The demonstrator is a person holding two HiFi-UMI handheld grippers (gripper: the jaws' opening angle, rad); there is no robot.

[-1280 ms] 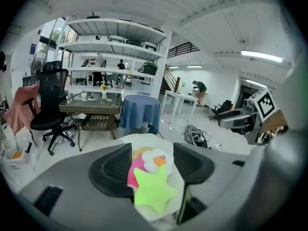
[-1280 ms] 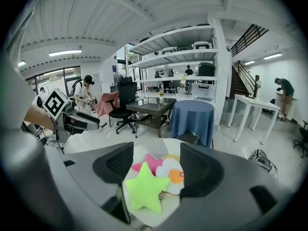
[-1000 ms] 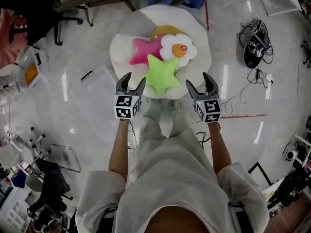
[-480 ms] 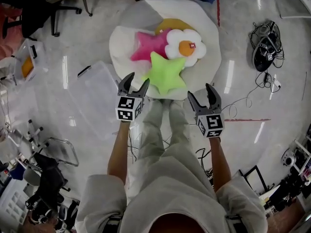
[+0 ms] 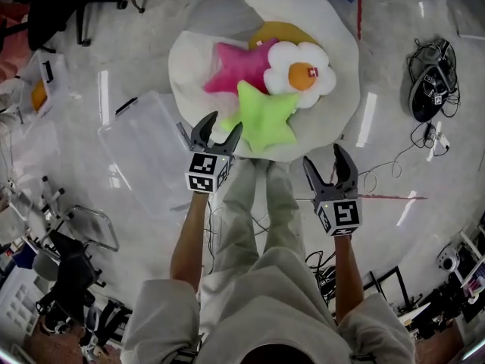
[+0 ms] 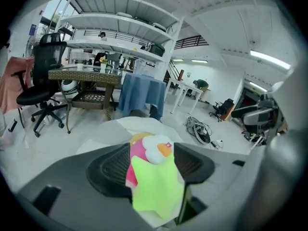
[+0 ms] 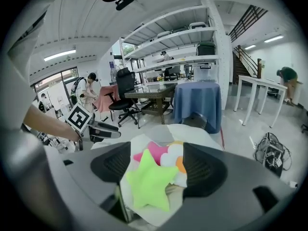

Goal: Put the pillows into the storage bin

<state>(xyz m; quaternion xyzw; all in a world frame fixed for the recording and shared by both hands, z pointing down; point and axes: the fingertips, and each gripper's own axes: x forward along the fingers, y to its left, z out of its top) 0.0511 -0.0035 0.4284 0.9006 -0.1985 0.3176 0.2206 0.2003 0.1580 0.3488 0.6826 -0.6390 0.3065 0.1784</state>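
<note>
Covering yellow pillow [image 5: 279, 32]: flower pillow [image 5: 301, 73] | storage bin [image 5: 142, 144]: clear, faint

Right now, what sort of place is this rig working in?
Probably an open lab or workshop, not a home. There is tall metal shelving along the wall, a black office chair on a glossy hard floor, and a tangle of cables lying loose on that floor.
</note>
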